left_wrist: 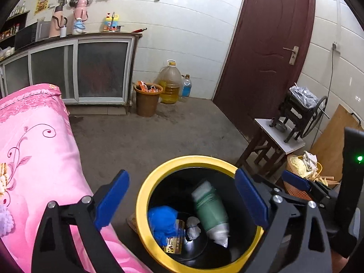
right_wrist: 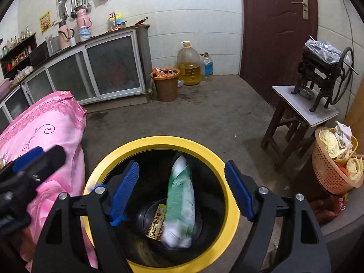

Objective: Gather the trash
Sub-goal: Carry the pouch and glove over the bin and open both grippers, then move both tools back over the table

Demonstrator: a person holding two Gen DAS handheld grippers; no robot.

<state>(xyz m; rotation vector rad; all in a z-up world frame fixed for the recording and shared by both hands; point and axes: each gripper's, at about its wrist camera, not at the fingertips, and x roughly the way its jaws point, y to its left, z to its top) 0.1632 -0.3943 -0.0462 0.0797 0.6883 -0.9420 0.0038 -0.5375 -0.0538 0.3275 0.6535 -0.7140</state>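
Yellow-rimmed black bin (left_wrist: 145, 195) on floor beside pink quilt (left_wrist: 41, 141). Contents: green-and-white packet (right_wrist: 180, 200), blue glove (left_wrist: 162, 220), small box. Left gripper (left_wrist: 182, 201) and right gripper (right_wrist: 182, 188): above bin mouth, jaws spread, empty; packet below, inside.

Both wrist fisheyes sit close above the yellow-rimmed bin (left_wrist: 145, 195) (right_wrist: 227, 157), angled down past their own fingers toward the cabinet wall; left view sits leftward — shared: bin, brown door (left_wrist: 268, 45) (right_wrist: 277, 22), pink quilt (left_wrist: 34, 141) (right_wrist: 52, 122).
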